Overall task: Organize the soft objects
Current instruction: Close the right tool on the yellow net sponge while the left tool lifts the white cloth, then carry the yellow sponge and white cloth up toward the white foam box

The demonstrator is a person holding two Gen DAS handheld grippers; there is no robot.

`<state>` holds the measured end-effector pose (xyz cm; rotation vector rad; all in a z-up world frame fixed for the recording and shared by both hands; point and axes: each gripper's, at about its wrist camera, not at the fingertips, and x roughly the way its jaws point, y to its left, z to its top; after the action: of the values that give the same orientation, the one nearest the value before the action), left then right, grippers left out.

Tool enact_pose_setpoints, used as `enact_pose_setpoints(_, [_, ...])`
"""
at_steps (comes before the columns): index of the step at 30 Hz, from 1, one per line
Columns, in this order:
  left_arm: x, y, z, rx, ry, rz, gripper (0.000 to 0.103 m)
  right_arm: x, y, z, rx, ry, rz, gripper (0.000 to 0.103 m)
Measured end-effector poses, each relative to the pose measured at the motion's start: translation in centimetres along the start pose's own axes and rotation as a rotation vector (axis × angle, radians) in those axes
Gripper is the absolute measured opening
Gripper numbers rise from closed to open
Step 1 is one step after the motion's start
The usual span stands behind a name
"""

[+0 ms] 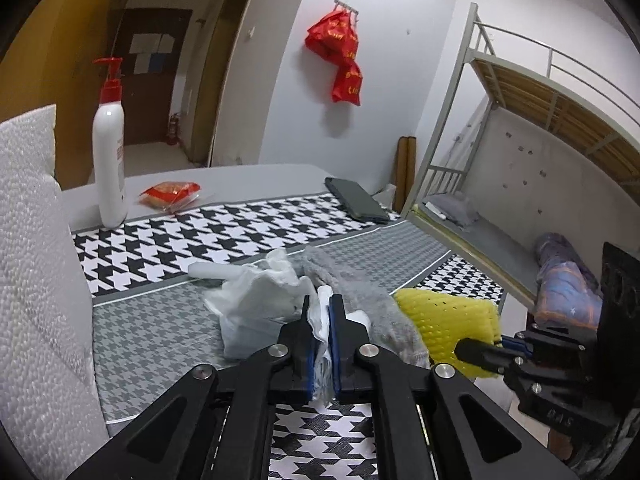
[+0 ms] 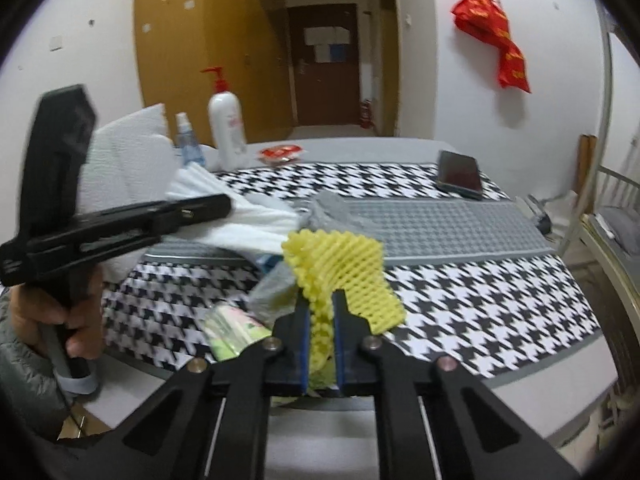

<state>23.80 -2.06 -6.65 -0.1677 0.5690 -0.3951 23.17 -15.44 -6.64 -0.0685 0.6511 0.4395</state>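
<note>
My left gripper (image 1: 322, 304) is shut on a crumpled white cloth (image 1: 256, 300) that lies bunched on the houndstooth table cover (image 1: 160, 248). A grey fuzzy cloth (image 1: 352, 292) lies just right of it, partly under the white one. My right gripper (image 2: 321, 300) is shut on a yellow foam net sleeve (image 2: 340, 268), which stands up between the blue pads. The same yellow net (image 1: 448, 320) shows at the right of the left wrist view, with the right gripper's tip (image 1: 480, 350) on it. In the right wrist view the left gripper (image 2: 224, 205) reaches over the white cloth (image 2: 248, 220).
A white pump bottle (image 1: 109, 152), a red snack packet (image 1: 170, 194) and a dark phone (image 1: 356, 204) sit at the far side. White foam sheets (image 1: 36, 240) stand at the left. A small spray bottle (image 2: 188, 144) and a green tissue pack (image 2: 234, 330) are on the table. A bunk bed (image 1: 520, 128) stands to the right.
</note>
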Motion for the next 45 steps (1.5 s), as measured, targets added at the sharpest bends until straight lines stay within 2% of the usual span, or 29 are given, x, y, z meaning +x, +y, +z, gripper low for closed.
enact_pose_setpoints(7, [-0.8,-0.6,0.3,0.012,-0.044,-0.034,0.004,-1.8,-0.5,0.7,0.029,-0.057,-0.015,0.011])
enact_pose_setpoints(19, [-4.8,-3.2,2.4,0.080,-0.124,0.007,0.004,-5.0,-1.1,2.0,0.055,-0.155,-0.037,0.012])
enact_pose_setpoints(26, [-8.0,-4.3,3.3,0.124,-0.189,0.055,0.004,-6.8,-0.8,2.5,0.050,-0.204,-0.018,0.012])
enact_pose_setpoints(30, [-9.9,-5.3,3.3,0.151,-0.226,0.112,0.004,-7.9,-0.2,2.8,0.038,-0.236,-0.006,0.012])
enact_pose_setpoints(35, [-11.6,-5.7,3.4,0.163,-0.241,0.150,0.004,-9.1,0.7,3.0,0.018,-0.269,0.010,0.012])
enact_pose_setpoints(45, [-16.9,-7.3,2.9,0.213,-0.344,0.223,0.004,-11.2,2.5,3.1,-0.008,-0.313,0.048,0.012])
